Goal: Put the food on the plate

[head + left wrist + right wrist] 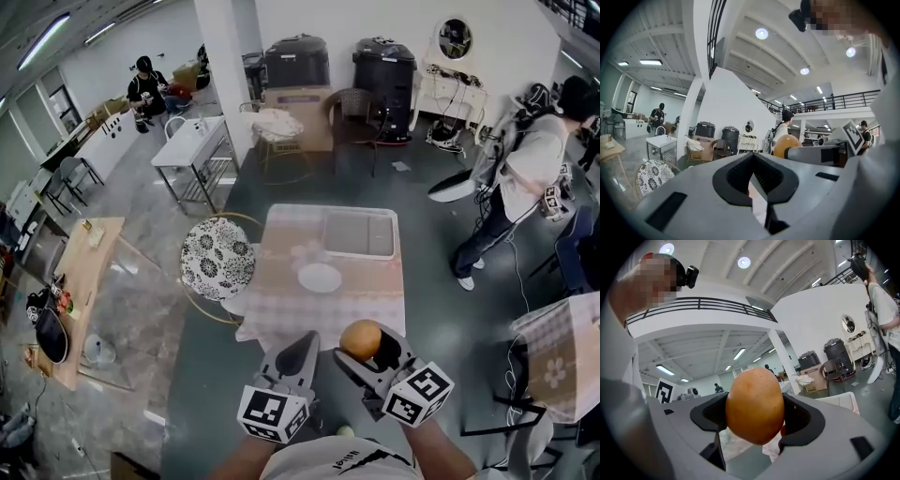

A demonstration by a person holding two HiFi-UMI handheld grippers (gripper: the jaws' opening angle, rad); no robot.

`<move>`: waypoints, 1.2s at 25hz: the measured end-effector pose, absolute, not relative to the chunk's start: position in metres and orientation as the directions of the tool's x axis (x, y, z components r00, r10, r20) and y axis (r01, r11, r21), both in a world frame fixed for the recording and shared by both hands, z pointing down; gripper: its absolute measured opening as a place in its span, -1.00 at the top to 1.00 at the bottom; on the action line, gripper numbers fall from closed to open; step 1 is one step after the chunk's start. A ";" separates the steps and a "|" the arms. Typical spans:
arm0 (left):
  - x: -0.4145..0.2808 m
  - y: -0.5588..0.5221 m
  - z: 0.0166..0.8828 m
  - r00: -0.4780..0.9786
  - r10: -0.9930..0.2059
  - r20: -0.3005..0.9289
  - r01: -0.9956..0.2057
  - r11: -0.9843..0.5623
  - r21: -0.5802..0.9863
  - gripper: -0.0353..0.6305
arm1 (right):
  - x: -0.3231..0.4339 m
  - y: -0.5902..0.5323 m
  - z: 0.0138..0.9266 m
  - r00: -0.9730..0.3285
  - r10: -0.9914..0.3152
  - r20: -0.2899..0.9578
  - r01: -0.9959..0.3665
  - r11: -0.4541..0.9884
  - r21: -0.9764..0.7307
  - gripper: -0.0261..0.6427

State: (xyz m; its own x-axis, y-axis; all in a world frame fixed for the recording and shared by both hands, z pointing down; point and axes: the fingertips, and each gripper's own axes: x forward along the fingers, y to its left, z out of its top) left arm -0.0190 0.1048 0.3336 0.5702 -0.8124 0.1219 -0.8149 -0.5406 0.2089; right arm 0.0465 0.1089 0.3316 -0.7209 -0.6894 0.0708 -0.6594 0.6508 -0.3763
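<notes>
right gripper (364, 347): jaws clamped on a round orange-brown food (359, 336), held in the air over the near edge of the table (281, 314). left gripper (302, 352): jaws together, nothing between them, just left of the right one. white plate (320, 277): mid-table, farther off, tray (357, 233) beyond it.

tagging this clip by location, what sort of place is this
Probably a big indoor workshop or lab hall: bare grey floor, a railed mezzanine, scattered work tables with other people about.

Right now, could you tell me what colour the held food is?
Orange-brown food; right gripper view best.
</notes>
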 end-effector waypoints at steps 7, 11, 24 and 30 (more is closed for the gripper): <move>-0.061 0.037 0.344 0.599 -0.791 0.127 -0.795 -0.568 0.214 0.88 | 0.002 0.043 0.339 -0.705 -0.703 0.093 -0.682 0.637 -0.359 -0.04; -0.070 0.004 0.353 0.623 -0.771 0.130 -0.778 -0.593 0.210 0.88 | -0.008 0.013 0.351 -0.682 -0.721 0.119 -0.706 0.608 -0.363 -0.05; -0.058 -0.081 0.404 0.641 -0.753 0.147 -0.764 -0.606 0.222 0.88 | -0.006 -0.073 0.407 -0.662 -0.714 0.229 -0.742 0.582 -0.332 -0.05; -0.052 -0.133 0.435 0.627 -0.763 0.155 -0.775 -0.594 0.215 0.88 | -0.001 -0.126 0.451 -0.676 -0.682 0.279 -0.735 0.603 -0.309 -0.05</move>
